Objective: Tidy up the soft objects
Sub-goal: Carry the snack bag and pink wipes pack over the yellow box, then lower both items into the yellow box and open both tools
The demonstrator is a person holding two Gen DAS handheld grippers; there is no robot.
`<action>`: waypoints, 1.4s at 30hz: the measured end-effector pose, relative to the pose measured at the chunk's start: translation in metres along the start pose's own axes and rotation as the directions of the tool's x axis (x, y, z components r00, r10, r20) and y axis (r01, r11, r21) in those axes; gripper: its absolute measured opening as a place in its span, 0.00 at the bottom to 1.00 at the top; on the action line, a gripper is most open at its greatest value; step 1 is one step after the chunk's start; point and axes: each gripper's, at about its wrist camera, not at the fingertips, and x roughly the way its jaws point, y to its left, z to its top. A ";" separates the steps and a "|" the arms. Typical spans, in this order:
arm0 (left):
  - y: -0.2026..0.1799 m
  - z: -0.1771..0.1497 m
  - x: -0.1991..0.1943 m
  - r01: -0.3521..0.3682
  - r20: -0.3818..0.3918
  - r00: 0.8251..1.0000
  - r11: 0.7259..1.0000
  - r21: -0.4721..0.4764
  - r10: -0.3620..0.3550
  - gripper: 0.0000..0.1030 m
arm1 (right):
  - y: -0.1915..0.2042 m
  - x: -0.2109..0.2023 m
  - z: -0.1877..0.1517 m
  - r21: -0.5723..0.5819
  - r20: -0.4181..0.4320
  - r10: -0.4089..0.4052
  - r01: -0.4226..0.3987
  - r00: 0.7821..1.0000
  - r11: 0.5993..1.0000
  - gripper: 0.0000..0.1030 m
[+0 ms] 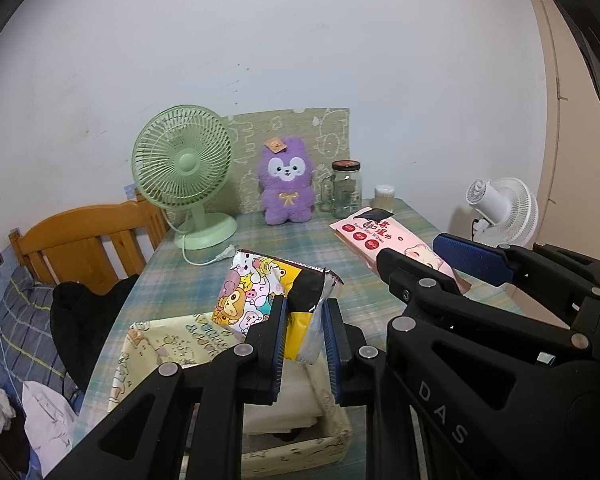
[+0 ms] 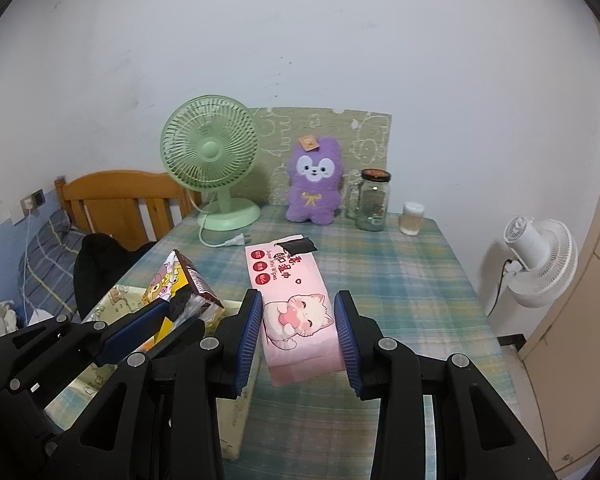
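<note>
My left gripper [image 1: 306,332] is shut on a cartoon-printed soft pack [image 1: 256,292] and holds it tilted over the cream fabric box [image 1: 152,344]. In the right wrist view that pack [image 2: 180,288] hangs above the box [image 2: 112,300] in the left gripper [image 2: 172,316]. My right gripper [image 2: 298,340] is shut on the near end of a pink wipes pack [image 2: 292,292] with a cat print, over the plaid tablecloth just right of the box. From the left wrist view the pink pack [image 1: 364,236] sticks out of the right gripper [image 1: 432,260]. A purple plush toy [image 2: 314,188] sits upright at the back.
At the back of the table stand a green desk fan [image 2: 210,152] with its loose plug [image 2: 236,242], a lidded glass jar [image 2: 374,200] and a small cotton-swab tub [image 2: 412,220]. A white fan [image 2: 540,256] stands off the right edge. A wooden bed frame [image 2: 112,200] and dark clothing [image 2: 100,264] lie to the left.
</note>
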 end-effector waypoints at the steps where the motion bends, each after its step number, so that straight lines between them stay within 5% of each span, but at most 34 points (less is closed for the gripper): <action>1: 0.002 -0.001 0.000 -0.003 0.000 1.000 1.000 0.000 0.003 0.16 | 0.003 0.002 -0.001 0.000 -0.002 0.004 -0.004 1.000 1.000 0.39; 27: 0.069 -0.044 0.026 -0.136 -0.131 0.984 0.984 -0.115 0.120 0.20 | 0.067 0.056 -0.022 -0.064 -0.137 0.158 -0.168 0.978 0.984 0.39; 36: 0.090 -0.059 0.028 -0.204 -0.181 0.968 0.965 -0.166 0.174 0.58 | 0.091 0.066 -0.030 -0.096 -0.171 0.216 -0.235 0.961 0.967 0.39; 42: 0.100 -0.066 0.026 -0.221 -0.202 0.962 0.959 -0.179 0.184 0.70 | 0.103 0.073 -0.033 -0.098 -0.191 0.242 -0.264 0.951 0.960 0.39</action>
